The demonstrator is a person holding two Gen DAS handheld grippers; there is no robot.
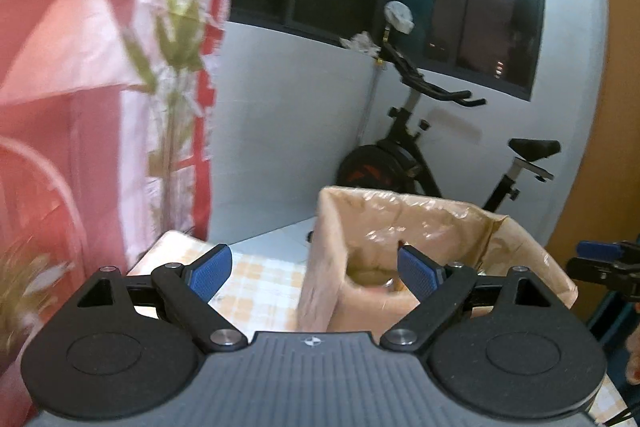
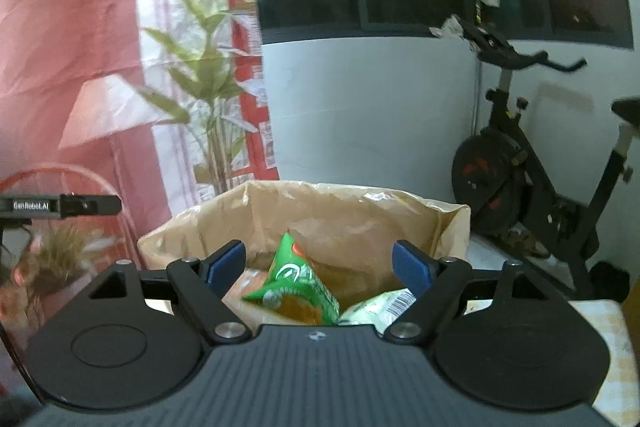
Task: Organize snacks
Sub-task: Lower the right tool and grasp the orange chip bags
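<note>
A brown cardboard box (image 1: 332, 267) lined with clear plastic stands on the checked tablecloth (image 1: 260, 283). My left gripper (image 1: 316, 273) is open and empty, just in front of the box's near left corner. In the right wrist view the same box (image 2: 348, 211) holds a green snack bag (image 2: 296, 287), a pale bag with a barcode (image 2: 384, 305) and an orange packet (image 2: 250, 283). My right gripper (image 2: 320, 269) is open and empty above the box's near rim. The right gripper also shows at the right edge of the left wrist view (image 1: 608, 263).
A black exercise bike (image 1: 420, 147) stands against the white wall behind the table. A pink curtain with green leaves (image 1: 100, 87) hangs on the left. A red basket and a potted plant (image 2: 60, 255) sit low on the left. The left gripper's body (image 2: 60, 207) reaches in from the left.
</note>
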